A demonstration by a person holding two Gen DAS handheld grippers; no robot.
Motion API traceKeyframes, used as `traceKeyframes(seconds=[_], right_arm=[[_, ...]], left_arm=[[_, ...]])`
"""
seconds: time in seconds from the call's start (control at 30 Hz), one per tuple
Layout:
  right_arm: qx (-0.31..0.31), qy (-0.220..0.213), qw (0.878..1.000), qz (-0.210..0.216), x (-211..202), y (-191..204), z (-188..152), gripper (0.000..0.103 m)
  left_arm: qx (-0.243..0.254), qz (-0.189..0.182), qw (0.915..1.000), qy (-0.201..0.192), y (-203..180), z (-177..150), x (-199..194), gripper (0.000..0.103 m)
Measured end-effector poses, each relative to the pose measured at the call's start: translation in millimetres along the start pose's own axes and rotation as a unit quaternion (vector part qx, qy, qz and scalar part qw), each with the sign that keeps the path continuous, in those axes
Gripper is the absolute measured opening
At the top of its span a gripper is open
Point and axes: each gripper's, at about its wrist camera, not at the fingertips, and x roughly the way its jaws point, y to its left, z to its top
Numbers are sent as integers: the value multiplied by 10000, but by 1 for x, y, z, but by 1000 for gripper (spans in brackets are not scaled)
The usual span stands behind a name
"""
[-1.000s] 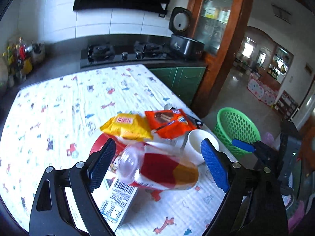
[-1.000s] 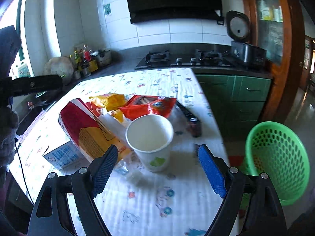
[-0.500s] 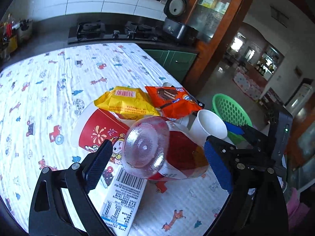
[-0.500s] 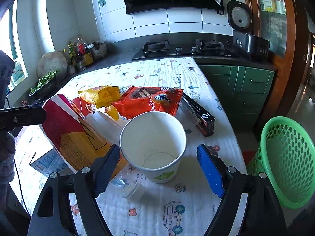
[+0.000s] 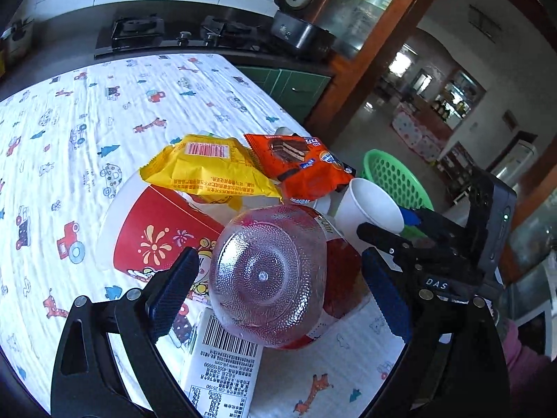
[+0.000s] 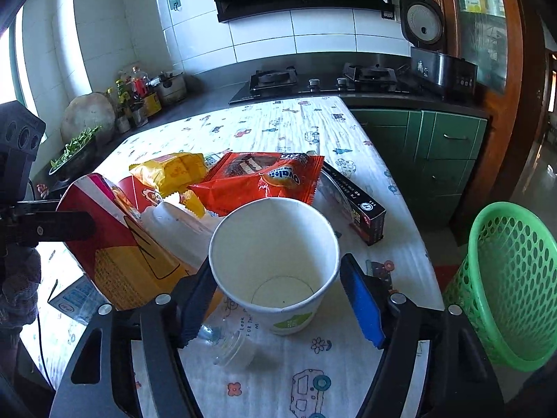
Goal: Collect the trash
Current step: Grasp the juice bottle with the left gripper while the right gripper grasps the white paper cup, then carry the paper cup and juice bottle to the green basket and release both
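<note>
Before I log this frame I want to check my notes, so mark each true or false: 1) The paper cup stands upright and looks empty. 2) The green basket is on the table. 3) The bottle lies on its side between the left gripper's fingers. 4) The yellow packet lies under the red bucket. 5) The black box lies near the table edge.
1) True: the paper cup stands upright, nothing seen inside, between the right gripper fingers.
2) False: the green basket stands on the floor beside the table.
3) True: the bottle lies sideways, base toward the left gripper, untouched.
4) False: the yellow packet lies on top of the red bucket.
5) True: the black box lies there.
</note>
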Motion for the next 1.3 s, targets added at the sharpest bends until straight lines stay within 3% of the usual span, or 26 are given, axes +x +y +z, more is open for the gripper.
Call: traceKeyframes(seconds=[0.27,0.6,1.03,1.3], right_arm=[[-34,-2,10000,-7,2,2,0,61],[-145,-116,9998,-90,-3,7,-2,59],[-84,-319,9992,-204,-32,1,-7,58],[35,-483,9980,-399,-63,-16,-12,58]], left_arm=[[141,-208,9996,147,1,2,7,93],[281,-259,9992,89,-4,-5,3,84],[516,236,9980,-297,-32,-19,-24,78],[824,321,9944,-572,-66,-14,-45,76]])
